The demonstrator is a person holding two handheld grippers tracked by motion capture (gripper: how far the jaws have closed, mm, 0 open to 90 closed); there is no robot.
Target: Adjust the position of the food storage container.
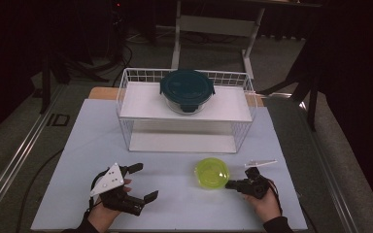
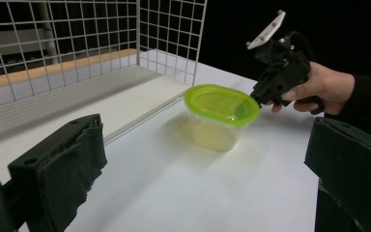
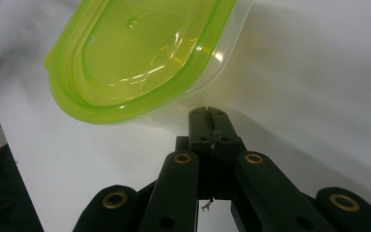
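A: Green-lidded tub (image 1: 212,173) – where is it found, and what's it made of?

B: It's seen on the white table (image 1: 175,208), front-centre, just in front of the wire rack (image 1: 126,104). Clear plastic body, rounded oval shape, glossy lime lid w/ a raised rim.

A: Right gripper (image 1: 233,184)?

B: Held by a hand at the tub's right side. Its black jaws are pressed together, tips right at the tub's wall just under the lid rim; whether contact is made can't be told. Nothing is pinched between them.

A: And the left gripper (image 1: 144,182)?

B: Held low at the table's front-left, well apart from the tub. Jaws are spread wide, nothing between them; dark padded faces are seen in the left gripper view, tub framed between them farther off.

A: Anything else around?

B: A white wire-mesh rack w/ two flat white shelves. On the top shelf a round glass container (image 1: 187,91) w/ a dark teal clip lid is seen. Nothing is placed between tub and rack front.
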